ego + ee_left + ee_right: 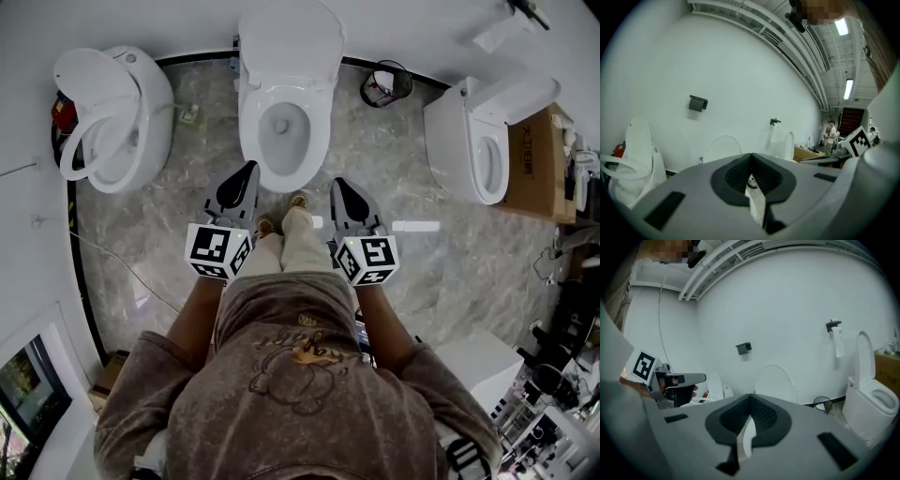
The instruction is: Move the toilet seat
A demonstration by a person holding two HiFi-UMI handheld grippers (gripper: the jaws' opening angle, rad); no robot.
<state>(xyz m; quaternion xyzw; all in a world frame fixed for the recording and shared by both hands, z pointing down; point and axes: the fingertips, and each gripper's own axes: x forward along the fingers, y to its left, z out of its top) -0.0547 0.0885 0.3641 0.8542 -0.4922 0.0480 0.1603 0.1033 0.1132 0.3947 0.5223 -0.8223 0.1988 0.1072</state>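
Jaws of the left gripper (751, 159) were fully together with nothing between them. Jaws of the right gripper (750, 397) were likewise closed and empty. In the head view both grippers were held side by side at waist height, tips pointing at the middle toilet (284, 173) and clear of it. Its lid (291, 42) stood upright against the white wall. The white ring round the bowl opening read as the toilet seat (247, 131) lying down, though seat and bare rim could not be told apart with certainty. A second toilet (117, 117) stood to the left and a third (464, 141) to the right. A small waste bin (385, 84) sat on the marble floor (169, 244) between the middle and right toilets.
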